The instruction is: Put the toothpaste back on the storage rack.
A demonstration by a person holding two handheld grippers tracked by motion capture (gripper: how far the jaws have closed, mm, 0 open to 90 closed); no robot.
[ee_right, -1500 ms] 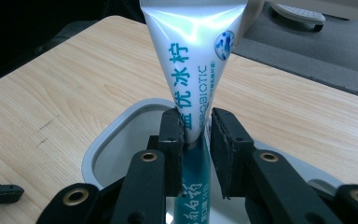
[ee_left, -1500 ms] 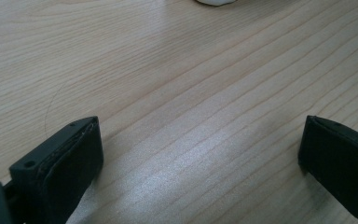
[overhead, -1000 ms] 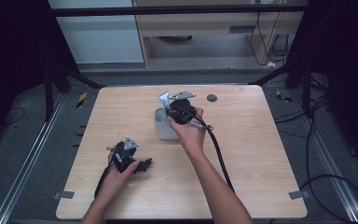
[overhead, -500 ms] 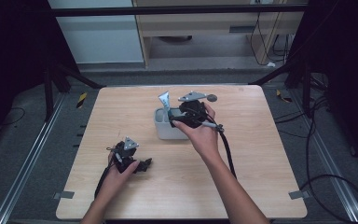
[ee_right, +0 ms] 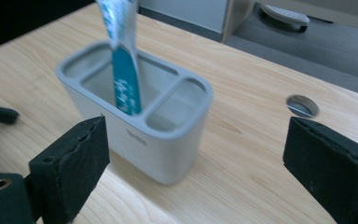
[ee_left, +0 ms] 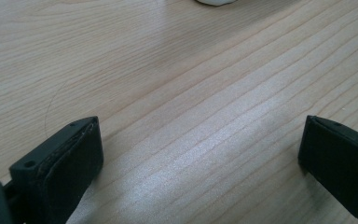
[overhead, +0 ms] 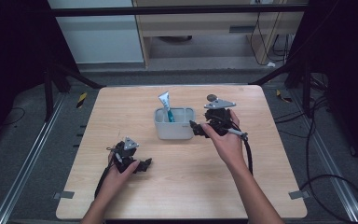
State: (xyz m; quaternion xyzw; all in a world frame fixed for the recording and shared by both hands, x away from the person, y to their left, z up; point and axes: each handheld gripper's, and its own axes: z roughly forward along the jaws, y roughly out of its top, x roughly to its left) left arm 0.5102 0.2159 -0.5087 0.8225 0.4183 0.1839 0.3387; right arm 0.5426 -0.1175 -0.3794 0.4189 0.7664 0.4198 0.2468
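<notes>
the left gripper sits low at the near left in the left hand, jaws spread wide. the right gripper is raised in the right hand, jaws wide apart, pointing left.

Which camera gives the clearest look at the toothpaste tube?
The right gripper view: the toothpaste tube stands close up in the grey holder, though slightly blurred. The high view shows the tube small and far off.

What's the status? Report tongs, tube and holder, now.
Left tongs open, empty, low over the light wooden table. Right tongs open, empty, beside grey three-compartment plastic holder. White-and-teal toothpaste tube leaning in middle compartment. Nothing in the way.
</notes>
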